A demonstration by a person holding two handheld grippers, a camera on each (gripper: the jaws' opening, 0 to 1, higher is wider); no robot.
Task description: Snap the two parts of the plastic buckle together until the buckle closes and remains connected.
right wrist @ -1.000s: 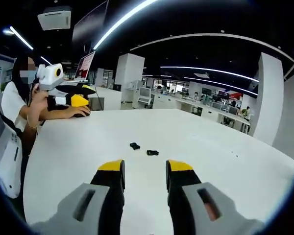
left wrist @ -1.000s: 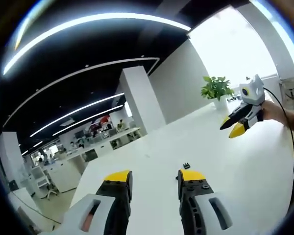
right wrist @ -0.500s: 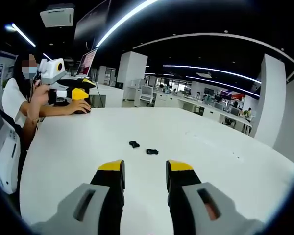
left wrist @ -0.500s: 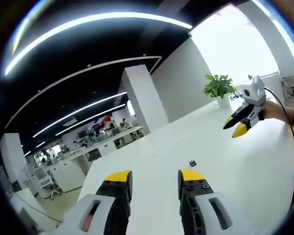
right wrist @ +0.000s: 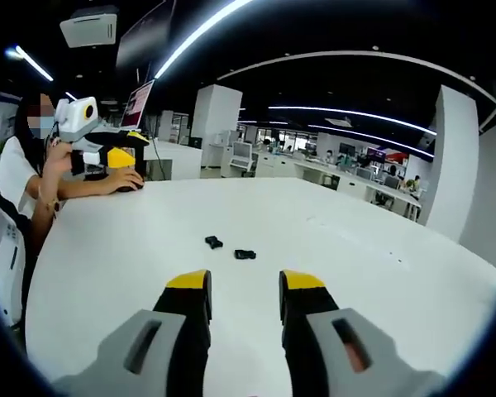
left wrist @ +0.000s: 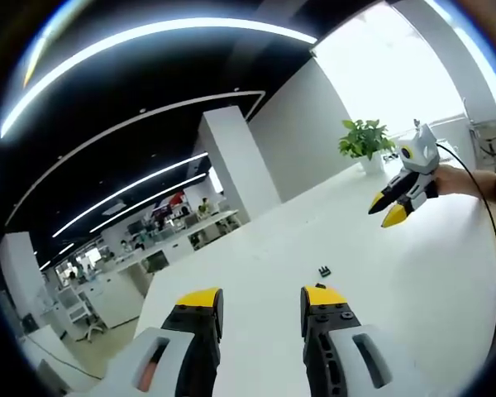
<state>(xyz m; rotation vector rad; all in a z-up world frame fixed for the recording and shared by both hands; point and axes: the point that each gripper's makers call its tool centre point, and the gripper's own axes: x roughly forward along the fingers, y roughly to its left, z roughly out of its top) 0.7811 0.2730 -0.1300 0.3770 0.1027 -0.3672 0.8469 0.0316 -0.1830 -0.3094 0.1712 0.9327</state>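
Two small black buckle parts lie apart on the white table, one part to the left and the other part to its right, both ahead of my right gripper. That gripper is open with nothing between its yellow-tipped jaws. My left gripper is also open and holds nothing; one buckle part sits just beyond its right jaw. The right gripper shows in the left gripper view at the far right, held above the table. The left gripper shows at the upper left of the right gripper view, in a person's hand.
A potted plant stands at the table's far edge by a white wall. A person sits at the table's left side, with a monitor behind. Rows of office desks lie beyond the table.
Both views have shifted a little with the hands. The buckle parts lie where they were on the table. Both grippers' jaws stay as wide apart as before.
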